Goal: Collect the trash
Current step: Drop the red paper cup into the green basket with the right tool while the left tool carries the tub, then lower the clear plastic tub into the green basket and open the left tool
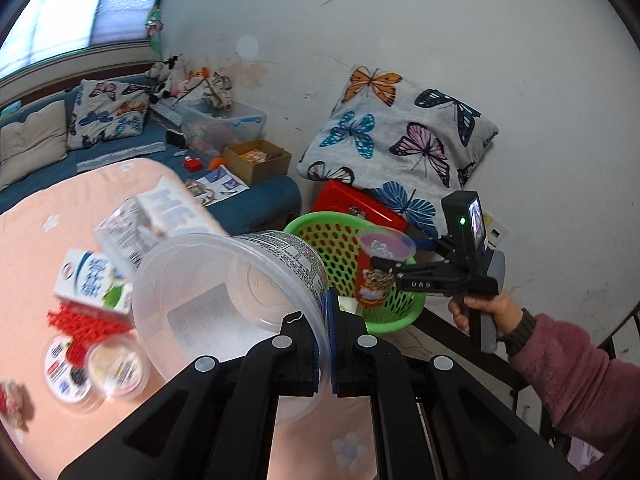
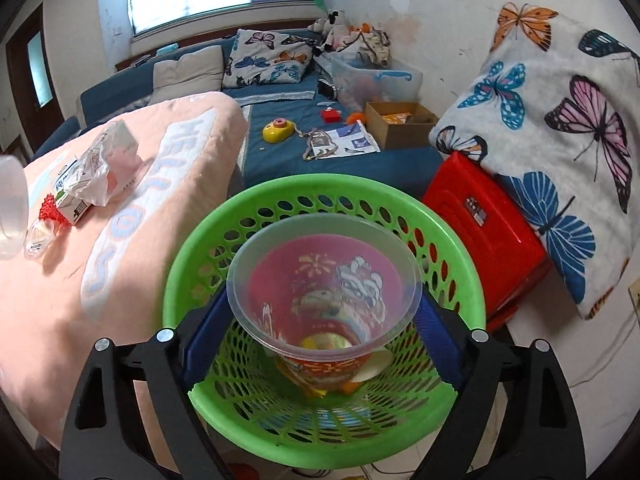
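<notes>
My left gripper [image 1: 329, 320] is shut on the rim of a clear plastic tub [image 1: 224, 292], held tilted above the pink blanket [image 1: 36, 232]. The tub also shows at the left edge of the right wrist view [image 2: 10, 208]. My right gripper [image 2: 324, 298] hangs over the green basket [image 2: 200, 264]. A red printed cup [image 2: 324, 280] with a clear lid sits between its wide-spread blue pads, which do not press on it. In the left wrist view the same cup [image 1: 374, 276] is at the basket's [image 1: 316, 220] rim. A milk carton [image 1: 94, 284], small pots [image 1: 114, 366] and red netting [image 1: 84, 324] lie on the blanket.
A red stool [image 2: 488, 216] and a butterfly pillow [image 2: 560, 120] stand right of the basket against the wall. Behind, a blue sofa [image 2: 280, 148] carries a cardboard box [image 2: 400, 124], toys and papers. A hand in a pink sleeve [image 1: 572, 368] holds the right gripper.
</notes>
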Motion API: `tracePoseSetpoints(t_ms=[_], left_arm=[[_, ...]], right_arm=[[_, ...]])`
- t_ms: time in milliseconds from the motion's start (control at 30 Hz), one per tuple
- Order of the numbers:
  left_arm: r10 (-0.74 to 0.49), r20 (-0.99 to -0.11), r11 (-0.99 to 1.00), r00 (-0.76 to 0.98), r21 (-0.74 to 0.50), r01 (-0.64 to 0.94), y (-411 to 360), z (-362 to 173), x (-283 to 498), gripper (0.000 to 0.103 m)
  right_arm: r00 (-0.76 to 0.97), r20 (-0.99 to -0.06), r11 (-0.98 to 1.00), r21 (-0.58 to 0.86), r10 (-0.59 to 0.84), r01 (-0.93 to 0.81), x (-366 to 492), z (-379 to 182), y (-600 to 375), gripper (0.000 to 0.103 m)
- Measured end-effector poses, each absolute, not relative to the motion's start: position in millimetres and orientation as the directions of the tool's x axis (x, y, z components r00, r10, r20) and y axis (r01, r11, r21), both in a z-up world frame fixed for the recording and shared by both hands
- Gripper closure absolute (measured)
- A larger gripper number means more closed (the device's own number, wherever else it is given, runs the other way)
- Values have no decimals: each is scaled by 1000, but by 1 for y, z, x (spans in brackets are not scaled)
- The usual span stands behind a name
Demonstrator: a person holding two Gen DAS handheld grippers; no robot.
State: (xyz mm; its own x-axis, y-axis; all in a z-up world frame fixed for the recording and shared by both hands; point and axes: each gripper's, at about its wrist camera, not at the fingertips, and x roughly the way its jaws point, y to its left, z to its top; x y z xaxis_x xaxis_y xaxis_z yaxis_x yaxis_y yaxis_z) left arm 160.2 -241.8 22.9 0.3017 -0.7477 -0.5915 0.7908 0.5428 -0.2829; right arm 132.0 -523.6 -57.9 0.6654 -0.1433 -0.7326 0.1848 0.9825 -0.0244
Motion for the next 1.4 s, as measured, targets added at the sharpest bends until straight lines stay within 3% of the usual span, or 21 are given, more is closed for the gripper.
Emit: tracePoseSetpoints(t_ms=[467, 1167, 1267, 1300, 1400], left_arm=[[-751, -627, 483, 209, -306, 820, -322, 10, 173, 99], [-691, -718, 448, 75, -345, 825, -415, -37, 184, 96], [-680, -731, 448, 62, -347, 824, -422, -45, 182, 85], [-677, -734, 448, 56, -351, 822, -424, -47, 182, 73], [-676, -736, 443, 41, -360, 821, -425, -52, 178, 63]], right_arm=[[674, -729, 981, 16, -120, 192, 111, -63, -542, 10], [719, -678, 972, 29, -152, 233, 59, -43, -549, 10], [721, -675, 970, 39, -153, 241, 55, -42, -553, 10], [721, -676, 969, 40, -154, 245, 53, -43, -554, 10], [719, -677, 967, 40, -159, 252, 50, -43, -557, 10]])
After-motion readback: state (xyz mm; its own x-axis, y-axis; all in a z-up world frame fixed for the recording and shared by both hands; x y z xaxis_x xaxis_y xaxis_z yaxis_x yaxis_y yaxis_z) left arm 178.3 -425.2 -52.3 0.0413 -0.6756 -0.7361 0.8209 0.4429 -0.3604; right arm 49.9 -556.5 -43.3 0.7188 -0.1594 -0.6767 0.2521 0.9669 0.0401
